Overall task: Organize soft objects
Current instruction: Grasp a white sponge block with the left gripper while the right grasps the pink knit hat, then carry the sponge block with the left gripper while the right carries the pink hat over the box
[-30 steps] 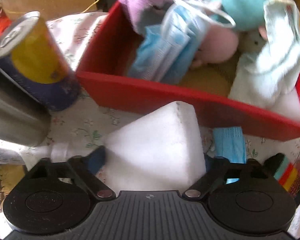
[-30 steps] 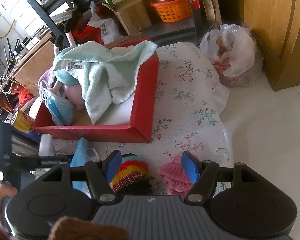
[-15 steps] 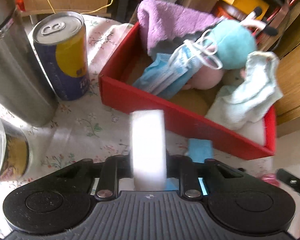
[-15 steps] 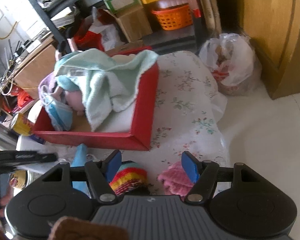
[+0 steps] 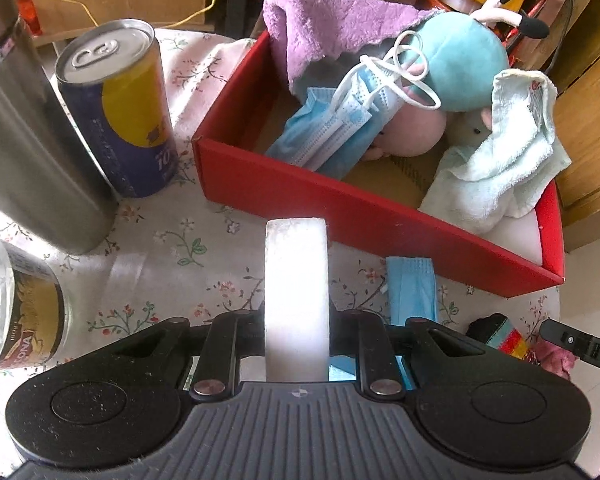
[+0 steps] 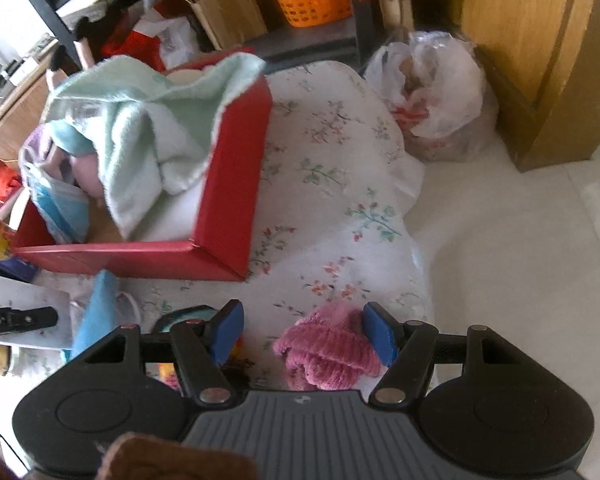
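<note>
white foam block [image 5: 295,300], edge-on, clamped

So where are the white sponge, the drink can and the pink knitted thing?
white sponge [image 5: 296,300]: left wrist view, front edge.
drink can [image 5: 128,120]: left wrist view, yellow side.
pink knitted thing [image 6: 326,354]: right wrist view, ribbed top.

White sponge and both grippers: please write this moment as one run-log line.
left gripper: shut on white sponge | right gripper: open, above pink knit item | red box: sponge not yet inside
</note>
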The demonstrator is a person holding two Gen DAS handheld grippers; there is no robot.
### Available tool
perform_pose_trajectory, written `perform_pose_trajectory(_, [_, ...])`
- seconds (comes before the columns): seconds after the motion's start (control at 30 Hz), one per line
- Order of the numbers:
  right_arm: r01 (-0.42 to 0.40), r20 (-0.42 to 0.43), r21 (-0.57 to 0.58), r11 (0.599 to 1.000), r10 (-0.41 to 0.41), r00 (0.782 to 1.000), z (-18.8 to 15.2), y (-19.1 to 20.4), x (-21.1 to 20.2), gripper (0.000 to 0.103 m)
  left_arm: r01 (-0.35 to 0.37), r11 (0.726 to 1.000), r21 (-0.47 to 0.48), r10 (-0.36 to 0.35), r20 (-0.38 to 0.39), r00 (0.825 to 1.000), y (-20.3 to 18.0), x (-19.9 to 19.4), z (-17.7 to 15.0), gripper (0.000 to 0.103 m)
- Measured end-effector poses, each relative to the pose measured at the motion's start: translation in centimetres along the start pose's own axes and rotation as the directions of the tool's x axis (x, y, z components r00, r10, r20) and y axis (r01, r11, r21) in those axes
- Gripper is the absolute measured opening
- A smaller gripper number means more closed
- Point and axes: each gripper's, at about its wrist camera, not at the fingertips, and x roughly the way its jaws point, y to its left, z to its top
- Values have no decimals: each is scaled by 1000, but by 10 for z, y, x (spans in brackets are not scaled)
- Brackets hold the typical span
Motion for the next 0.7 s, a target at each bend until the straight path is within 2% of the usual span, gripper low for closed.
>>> perform_pose_trajectory(0.17, [25,-12,-1,1000,-25,1000,-1,-4,5,32,-2,1000,22,2,-7,1000,-7,8,1,19])
perform_pose_trajectory(0.23, [30,-32,-11,999,-31,999,-1,-4,10,21,-5,1000,27,6,-10,1000,-10,15,3,19])
perform_pose_trajectory(0.43, [43,-40,-30,999,-44,998,-7,-5,11,13,-15,999,50,16,-10,1000,-16,20,-2,19])
perform_pose_trajectory(0.53, [18,-31,-23,1000,-18,999,-7,-4,3,9,-7,999,52,7,6,1000,-18,15,-2,19])
perform_pose_trajectory(0.7, [-48,20,6,999,48,999,-5,-1,-18,8,26,999,22,-27,45,999,-13,-3,-3,19])
